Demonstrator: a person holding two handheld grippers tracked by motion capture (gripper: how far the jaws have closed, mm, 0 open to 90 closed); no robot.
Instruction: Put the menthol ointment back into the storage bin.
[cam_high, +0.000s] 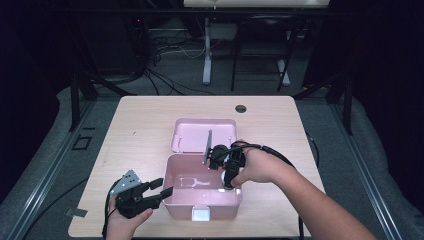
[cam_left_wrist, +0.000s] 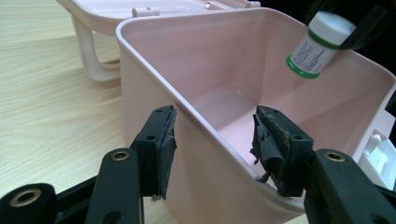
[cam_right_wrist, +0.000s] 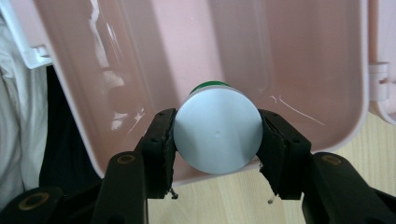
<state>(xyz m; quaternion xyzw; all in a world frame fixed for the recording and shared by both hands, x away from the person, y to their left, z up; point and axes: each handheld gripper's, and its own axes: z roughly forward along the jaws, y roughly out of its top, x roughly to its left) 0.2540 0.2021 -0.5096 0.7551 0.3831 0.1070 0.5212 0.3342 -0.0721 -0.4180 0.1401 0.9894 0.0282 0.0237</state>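
From the high view, the pink box sits open on the counter, lid laid back. The left tongs meet its left wall, and the right tongs reach in over its right rim.

In the left gripper view, the left tongs stand apart, straddling the box wall, one jaw outside, one inside. The bottle hangs above the far rim.

In the right gripper view, the right tongs are clamped on the bottle's white cap, a green band just beyond.

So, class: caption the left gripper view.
Open left gripper straddles the pink box wall; a white bottle hangs above.
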